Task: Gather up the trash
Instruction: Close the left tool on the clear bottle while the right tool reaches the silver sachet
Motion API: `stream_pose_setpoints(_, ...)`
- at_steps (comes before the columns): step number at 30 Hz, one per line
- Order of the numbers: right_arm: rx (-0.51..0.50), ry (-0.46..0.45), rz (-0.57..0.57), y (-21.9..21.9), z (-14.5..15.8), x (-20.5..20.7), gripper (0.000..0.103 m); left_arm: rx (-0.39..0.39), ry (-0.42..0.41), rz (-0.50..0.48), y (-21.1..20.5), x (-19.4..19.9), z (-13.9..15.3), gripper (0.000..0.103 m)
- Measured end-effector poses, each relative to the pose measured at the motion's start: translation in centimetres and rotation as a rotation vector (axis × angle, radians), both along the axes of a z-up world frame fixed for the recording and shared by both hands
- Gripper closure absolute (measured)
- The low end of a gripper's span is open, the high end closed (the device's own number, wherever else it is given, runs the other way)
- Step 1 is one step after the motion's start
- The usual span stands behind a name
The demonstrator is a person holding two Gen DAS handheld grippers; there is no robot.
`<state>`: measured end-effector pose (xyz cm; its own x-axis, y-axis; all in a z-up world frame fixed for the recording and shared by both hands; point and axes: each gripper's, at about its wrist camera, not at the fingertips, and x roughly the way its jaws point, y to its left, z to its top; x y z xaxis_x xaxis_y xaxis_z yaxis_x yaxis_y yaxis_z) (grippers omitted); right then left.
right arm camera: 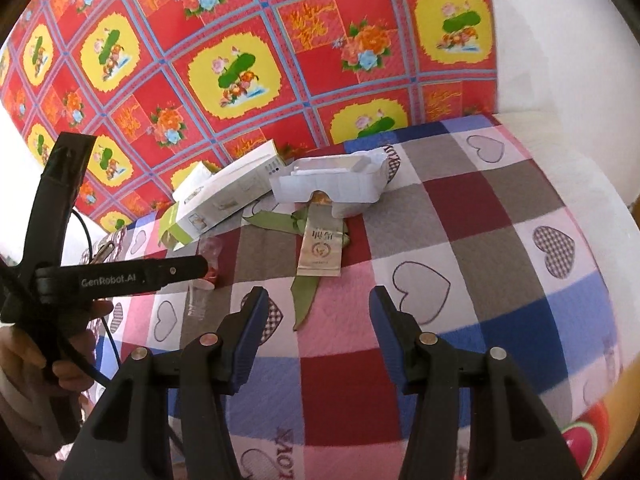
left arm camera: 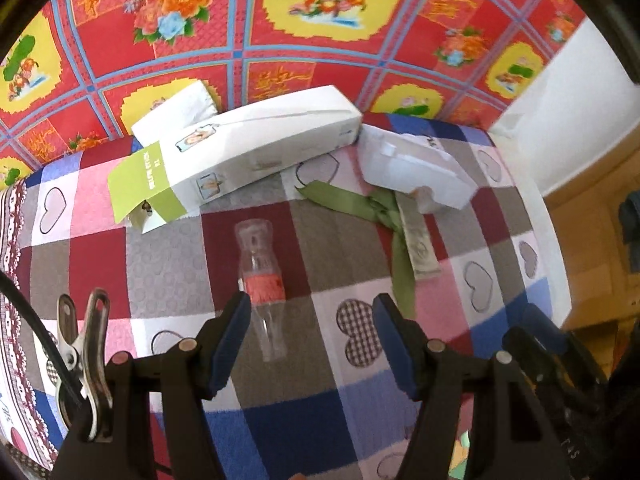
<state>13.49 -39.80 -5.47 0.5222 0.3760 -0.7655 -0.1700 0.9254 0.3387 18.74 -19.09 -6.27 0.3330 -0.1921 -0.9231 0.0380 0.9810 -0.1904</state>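
A small clear plastic bottle (left arm camera: 262, 288) with a red label lies on the checked cloth, its lower end just inside my left gripper (left arm camera: 312, 314), beside the left pad. That gripper is open and its pads do not press the bottle. Farther back lie a white box with a green end (left arm camera: 248, 148), a white plastic tray insert (left arm camera: 412, 164), a green ribbon (left arm camera: 352, 202) and a beige sachet (left arm camera: 418, 248). My right gripper (right arm camera: 318, 306) hangs open above the cloth. The ribbon's end (right arm camera: 302, 300) and the sachet (right arm camera: 320, 252) lie just ahead of it. The left gripper's body (right arm camera: 120, 276) partly hides the bottle (right arm camera: 210, 254).
A checked cloth with hearts (left arm camera: 172, 248) covers the surface, which drops off at the right (right arm camera: 592, 240). A red floral sheet (right arm camera: 240, 40) hangs behind the trash. A metal clip (left arm camera: 86, 340) grips the cloth at the left edge. A hand (right arm camera: 24, 356) holds the left gripper.
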Motion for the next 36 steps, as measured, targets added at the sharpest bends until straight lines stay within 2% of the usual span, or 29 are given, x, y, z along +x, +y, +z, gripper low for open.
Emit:
stream_pose_setpoints(11,0.010,0.051,0.053,-0.4,-2.1,3.4,0.050,0.103,0.056,0.095,0.4,2.8,-3.6,0.036)
stream_pose_setpoints(18,0.027,0.088,0.101,1.0,-3.7,6.6,0.049,0.130,0.068,0.113,0.4,3.7,-5.0,0.037)
stream_pose_setpoints(22,0.004,0.097,0.145,2.5,-4.7,8.2,0.043,0.128,0.078,0.129,0.4,4.5,-6.1,0.042)
stream_pose_setpoints(29,-0.052,0.133,0.161,4.5,-6.2,10.1,0.042,0.128,0.043,0.131,0.4,5.2,-6.4,0.044)
stream_pose_setpoints(36,-0.098,0.103,0.162,5.3,-6.3,10.8,0.043,0.126,0.028,0.131,0.7,5.2,-6.6,0.044)
